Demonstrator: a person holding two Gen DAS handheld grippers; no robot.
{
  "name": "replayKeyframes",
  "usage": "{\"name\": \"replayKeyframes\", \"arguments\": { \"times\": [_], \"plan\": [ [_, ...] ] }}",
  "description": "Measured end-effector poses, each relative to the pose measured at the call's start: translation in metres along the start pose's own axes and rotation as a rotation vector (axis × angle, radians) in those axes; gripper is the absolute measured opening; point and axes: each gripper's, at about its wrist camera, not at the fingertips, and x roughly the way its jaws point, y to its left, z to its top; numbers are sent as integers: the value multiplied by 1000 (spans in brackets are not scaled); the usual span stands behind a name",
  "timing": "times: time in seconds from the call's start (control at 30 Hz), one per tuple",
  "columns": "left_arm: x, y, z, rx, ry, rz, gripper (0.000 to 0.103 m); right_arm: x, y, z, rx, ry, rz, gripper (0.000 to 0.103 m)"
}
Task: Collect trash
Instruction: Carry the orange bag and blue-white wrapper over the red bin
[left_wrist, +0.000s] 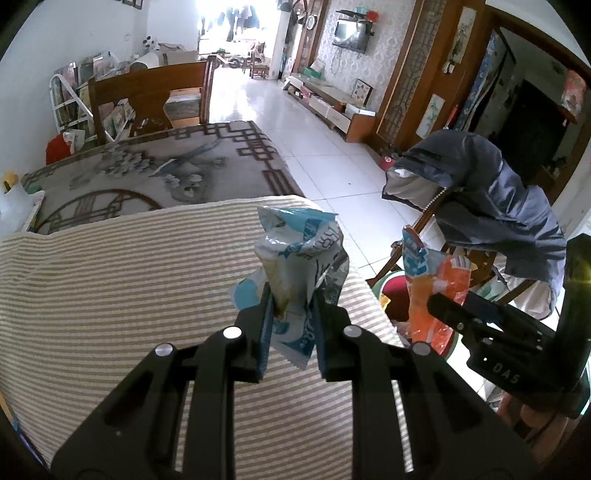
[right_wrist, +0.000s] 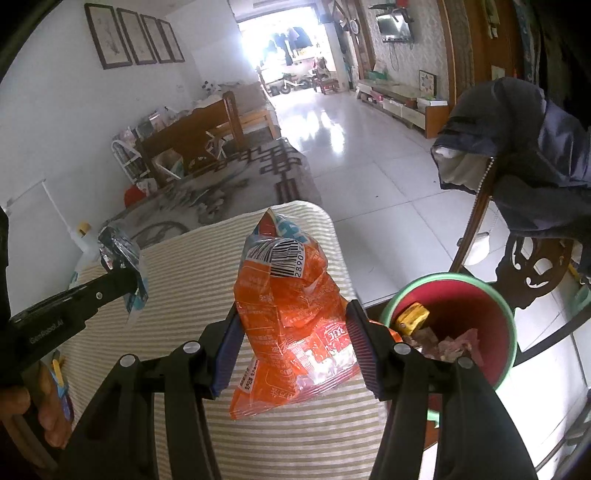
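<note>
My left gripper (left_wrist: 291, 308) is shut on a crumpled blue and white wrapper (left_wrist: 299, 254), which sticks up from between the pads above the striped cloth (left_wrist: 129, 295). In the right wrist view my right gripper (right_wrist: 293, 332) is shut on an orange snack bag (right_wrist: 288, 314) with a barcode on top. The same bag (left_wrist: 436, 291) and the right gripper (left_wrist: 437, 308) show at the right of the left wrist view. The left gripper (right_wrist: 129, 284) with its wrapper (right_wrist: 120, 251) appears at the left. A red bin (right_wrist: 484, 306) with a green rim stands just right of the orange bag, below it.
The bin holds a yellow wrapper (right_wrist: 412, 315) and other scraps. A wooden chair (right_wrist: 532, 273) draped with a dark blue jacket (right_wrist: 535, 166) stands right behind the bin. Beyond the striped cloth (right_wrist: 184, 295) lie a patterned rug (left_wrist: 166, 170) and white tiled floor (left_wrist: 325, 147).
</note>
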Motion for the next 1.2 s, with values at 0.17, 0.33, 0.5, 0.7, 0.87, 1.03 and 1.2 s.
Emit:
{"name": "replayKeyframes", "arguments": {
  "times": [0.17, 0.33, 0.5, 0.7, 0.87, 1.03, 1.2],
  "plan": [
    [8, -28, 3, 22, 7, -15, 19, -8, -28, 0, 25, -6, -13, 54],
    [17, -59, 7, 63, 12, -40, 19, -18, -59, -1, 65, -18, -39, 54],
    [25, -88, 11, 104, 17, -65, 19, -30, -87, -1, 104, -30, -66, 54],
    [36, -115, 10, 137, 29, -85, 19, -39, -115, -4, 137, -36, -93, 54],
    [48, -135, 7, 167, 53, -111, 19, -42, -136, -9, 170, -30, -117, 54],
    [66, -156, 7, 193, 73, -138, 19, -40, -156, -15, 196, -12, -141, 54],
    [89, -175, 6, 212, 109, -166, 19, -33, -169, -20, 211, 7, -165, 54]
  ]
}}
